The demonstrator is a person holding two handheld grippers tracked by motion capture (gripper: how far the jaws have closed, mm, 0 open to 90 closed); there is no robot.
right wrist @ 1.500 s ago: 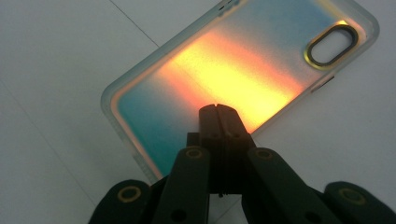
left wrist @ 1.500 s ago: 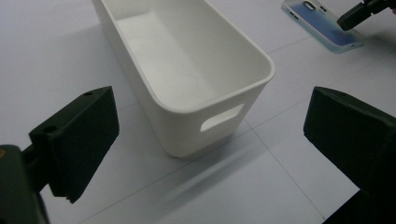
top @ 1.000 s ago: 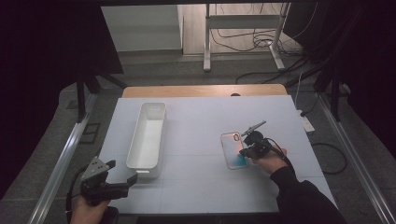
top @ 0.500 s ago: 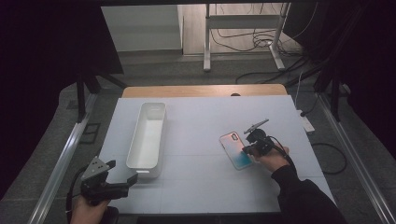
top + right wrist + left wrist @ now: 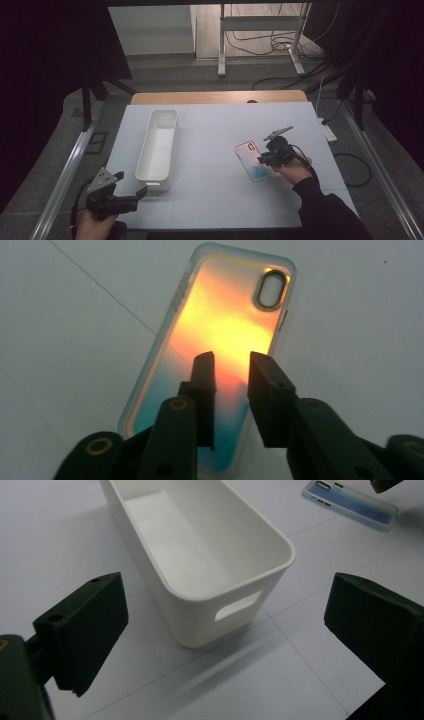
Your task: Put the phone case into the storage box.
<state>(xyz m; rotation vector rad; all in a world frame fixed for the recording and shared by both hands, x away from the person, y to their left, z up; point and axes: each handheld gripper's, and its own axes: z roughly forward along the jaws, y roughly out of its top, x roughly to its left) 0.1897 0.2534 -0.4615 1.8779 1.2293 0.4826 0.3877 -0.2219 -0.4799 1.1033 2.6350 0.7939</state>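
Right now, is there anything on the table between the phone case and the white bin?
Nothing visible. Bare table lies between the case and the bin. The right gripper sits above the case, fingers slightly apart, having just opened.

I see the table (image 5: pixel 215 200) covered by a white sheet marked with faint grid lines; a strip of bare wood shows along its far edge. Two things lie directly on it. A long white bin (image 5: pixel 158 145) stands on my left half, upright and open-topped, with a slot handle cut in its near end wall. A phone case (image 5: pixel 252 161) lies flat on my right half, well apart from the bin, its iridescent back up and the camera cut-out at the far end.
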